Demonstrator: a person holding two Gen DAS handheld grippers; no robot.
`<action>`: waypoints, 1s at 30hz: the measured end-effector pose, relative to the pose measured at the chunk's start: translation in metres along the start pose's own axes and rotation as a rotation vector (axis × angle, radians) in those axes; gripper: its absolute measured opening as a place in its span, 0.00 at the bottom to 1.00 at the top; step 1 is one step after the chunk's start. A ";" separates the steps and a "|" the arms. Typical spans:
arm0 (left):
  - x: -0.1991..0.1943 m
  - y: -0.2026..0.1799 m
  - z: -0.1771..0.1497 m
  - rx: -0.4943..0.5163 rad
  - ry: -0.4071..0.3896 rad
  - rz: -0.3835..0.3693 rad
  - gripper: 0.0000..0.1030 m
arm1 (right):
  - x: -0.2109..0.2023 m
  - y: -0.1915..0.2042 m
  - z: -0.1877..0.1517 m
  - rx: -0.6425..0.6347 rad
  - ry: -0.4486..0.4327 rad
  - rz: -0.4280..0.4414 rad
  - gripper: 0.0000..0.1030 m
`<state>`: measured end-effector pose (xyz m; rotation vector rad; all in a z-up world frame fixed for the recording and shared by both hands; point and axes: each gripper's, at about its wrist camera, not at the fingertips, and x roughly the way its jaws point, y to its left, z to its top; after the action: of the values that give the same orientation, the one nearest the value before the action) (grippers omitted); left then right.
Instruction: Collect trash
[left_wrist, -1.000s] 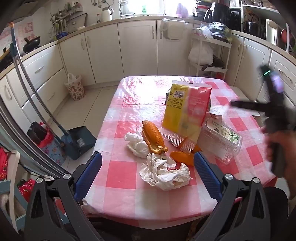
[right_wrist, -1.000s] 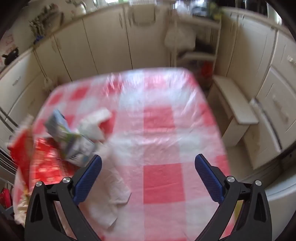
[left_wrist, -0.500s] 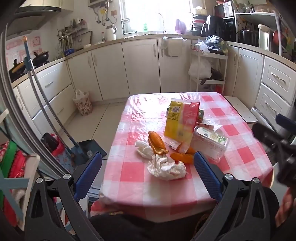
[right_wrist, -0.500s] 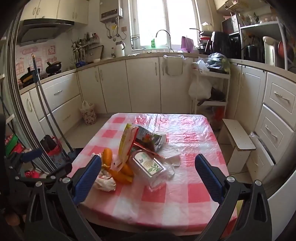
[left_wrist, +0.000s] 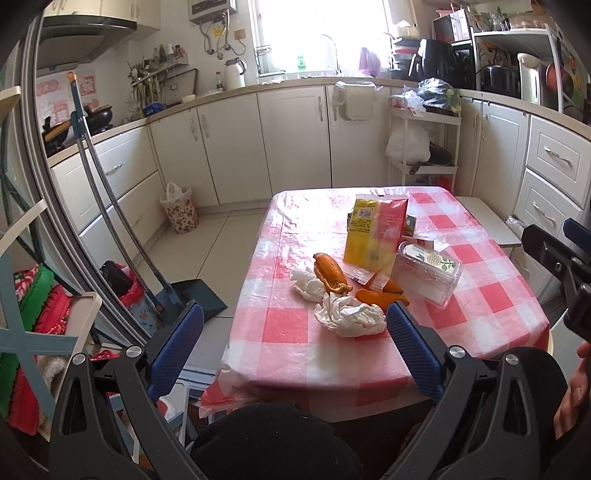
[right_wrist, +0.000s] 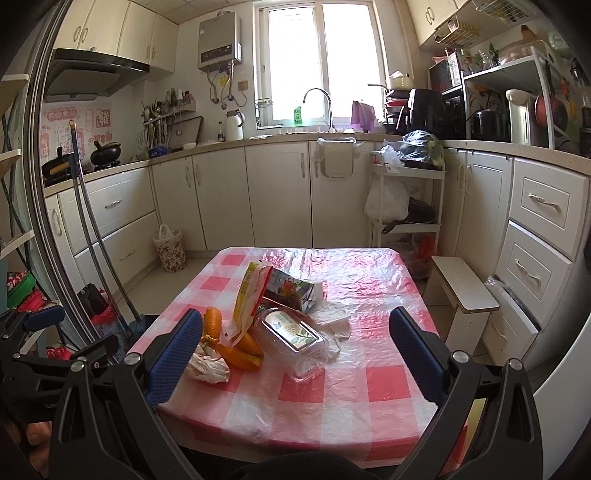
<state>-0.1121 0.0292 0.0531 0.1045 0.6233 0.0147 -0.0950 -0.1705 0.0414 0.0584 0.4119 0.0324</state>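
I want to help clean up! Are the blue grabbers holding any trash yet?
No. The left gripper and right gripper are both open and empty; the crumpled tissue lies on the table.

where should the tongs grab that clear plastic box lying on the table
Grip the clear plastic box across its two long side walls, near the middle, coming down from above. It lies flat on the table with its labelled lid up, and its short width likely fits between open tongs. The right tongs are nearer; orange peels crowd its left side.

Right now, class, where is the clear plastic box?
The clear plastic box lies on its side at the pile's right end in the left wrist view, beside the yellow snack bag and orange peels.
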 end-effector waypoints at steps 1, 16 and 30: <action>-0.001 0.000 -0.001 -0.001 -0.004 -0.002 0.93 | -0.001 -0.002 0.001 0.003 0.001 0.001 0.94; -0.005 -0.002 -0.002 -0.009 -0.033 -0.027 0.93 | -0.007 0.005 0.006 -0.045 -0.007 -0.019 0.94; -0.008 -0.003 -0.002 -0.013 -0.044 -0.033 0.93 | -0.007 0.004 0.007 -0.047 -0.004 -0.022 0.94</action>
<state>-0.1196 0.0264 0.0559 0.0823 0.5805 -0.0152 -0.0989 -0.1675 0.0508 0.0073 0.4079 0.0206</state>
